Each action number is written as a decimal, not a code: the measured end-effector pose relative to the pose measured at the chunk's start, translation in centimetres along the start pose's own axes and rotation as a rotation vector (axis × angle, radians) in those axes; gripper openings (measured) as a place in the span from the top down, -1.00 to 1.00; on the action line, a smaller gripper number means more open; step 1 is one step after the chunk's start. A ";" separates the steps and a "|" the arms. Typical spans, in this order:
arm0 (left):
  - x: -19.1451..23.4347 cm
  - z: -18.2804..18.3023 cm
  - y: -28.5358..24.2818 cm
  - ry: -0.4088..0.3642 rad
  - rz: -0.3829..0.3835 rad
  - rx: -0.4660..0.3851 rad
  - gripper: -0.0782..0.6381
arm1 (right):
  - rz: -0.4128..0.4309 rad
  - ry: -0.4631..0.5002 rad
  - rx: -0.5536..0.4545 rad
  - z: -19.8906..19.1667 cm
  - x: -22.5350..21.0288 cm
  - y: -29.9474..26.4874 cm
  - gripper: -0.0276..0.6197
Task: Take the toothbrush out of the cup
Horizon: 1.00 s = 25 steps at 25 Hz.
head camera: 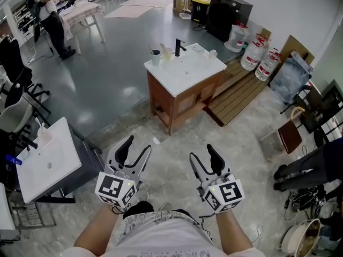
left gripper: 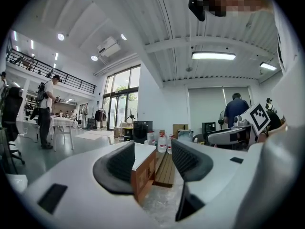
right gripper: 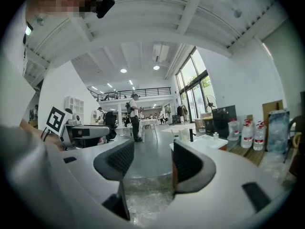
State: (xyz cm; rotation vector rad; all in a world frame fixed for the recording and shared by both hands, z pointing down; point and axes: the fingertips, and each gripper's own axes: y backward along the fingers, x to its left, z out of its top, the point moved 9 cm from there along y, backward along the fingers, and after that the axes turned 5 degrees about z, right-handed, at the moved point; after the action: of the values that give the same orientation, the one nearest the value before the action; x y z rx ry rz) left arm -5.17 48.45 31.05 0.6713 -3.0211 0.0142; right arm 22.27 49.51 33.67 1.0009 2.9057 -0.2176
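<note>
Head view: we stand on the floor (head camera: pixel 170 135), well apart from the desk (head camera: pixel 188 68), a white-topped washstand with a black tap (head camera: pixel 178 47).
Left gripper (head camera: pixel 138 145): fingers apart, nothing between them, aimed toward the desk.
Right gripper (head camera: pixel 202 153): fingers likewise spread and empty.
Cup (head camera: pixel 155 55): upright at the desk's left corner, near the tap.
Toothbrush: too small to make out from here; we judge it sits in the cup, untouched.
Risk: we think the cup, so near the edge, could tip or slide off if we pull the brush at a slant with nothing steadying it.
</note>
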 end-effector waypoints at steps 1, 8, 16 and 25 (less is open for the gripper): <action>-0.1 -0.1 -0.2 -0.001 0.001 -0.001 0.07 | 0.000 -0.001 -0.003 -0.1 -0.3 0.0 0.08; 0.4 -0.7 -2.6 0.006 0.004 0.001 0.07 | -0.008 -0.016 -0.010 -0.5 -2.4 -0.6 0.08; 2.6 -1.9 -8.7 0.006 -0.037 -0.010 0.08 | -0.034 -0.015 0.003 -1.4 -5.8 -4.0 0.08; 10.9 -3.0 -18.6 0.020 -0.035 0.021 0.08 | -0.008 -0.043 0.026 -0.5 -10.5 -16.9 0.08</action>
State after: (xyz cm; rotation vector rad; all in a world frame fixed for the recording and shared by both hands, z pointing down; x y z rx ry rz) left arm -7.04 27.07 34.56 0.7216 -2.9931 0.0506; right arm 20.10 30.01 37.12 0.9764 2.8759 -0.2751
